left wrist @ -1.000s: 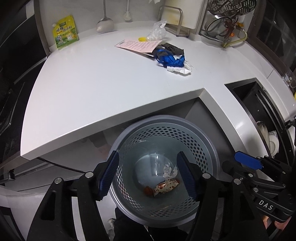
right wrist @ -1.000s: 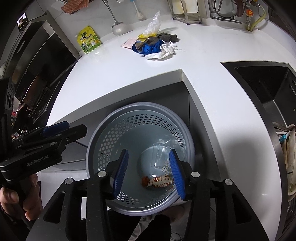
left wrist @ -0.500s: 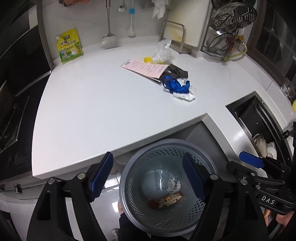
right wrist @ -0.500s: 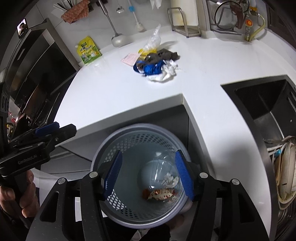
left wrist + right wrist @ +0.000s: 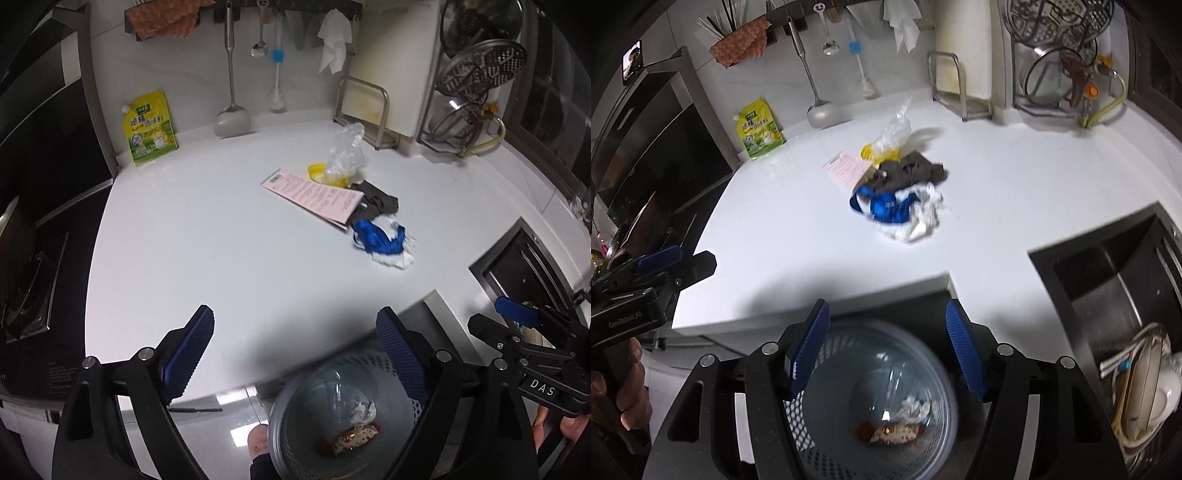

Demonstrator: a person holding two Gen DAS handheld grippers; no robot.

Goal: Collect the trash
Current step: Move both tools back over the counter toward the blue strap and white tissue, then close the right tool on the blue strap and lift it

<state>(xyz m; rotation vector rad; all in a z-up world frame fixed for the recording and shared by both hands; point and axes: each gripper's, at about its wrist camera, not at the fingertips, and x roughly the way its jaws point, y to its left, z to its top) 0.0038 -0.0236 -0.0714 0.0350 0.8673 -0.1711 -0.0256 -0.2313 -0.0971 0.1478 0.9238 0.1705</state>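
Observation:
A grey perforated bin (image 5: pixel 295 417) (image 5: pixel 827 354) stands on the floor below the counter edge, holding a red-and-white wrapper (image 5: pixel 354 437) (image 5: pixel 895 432) and crumpled paper (image 5: pixel 364 410). On the white counter (image 5: pixel 221 240) lies a trash pile: pink paper (image 5: pixel 314 195) (image 5: pixel 846 168), clear plastic bag (image 5: pixel 345 151) (image 5: pixel 895 127), dark cloth (image 5: pixel 376 199) (image 5: pixel 910 170), blue-and-white wrapper (image 5: pixel 380 242) (image 5: pixel 897 210). My left gripper (image 5: pixel 295 350) is open and empty over the counter's front edge. My right gripper (image 5: pixel 886 347) is open and empty above the bin.
A yellow-green pouch (image 5: pixel 149 127) leans on the back wall beside hanging utensils. A cooktop (image 5: pixel 29 266) is at the left, a sink (image 5: pixel 1108 280) with dishes at the right. A metal rack (image 5: pixel 476 74) stands at the back right.
Both grippers have risen and tilted up from the bin toward the counter. The jaws of both have opened wider. The trash pile now sits nearer the middle of each view.

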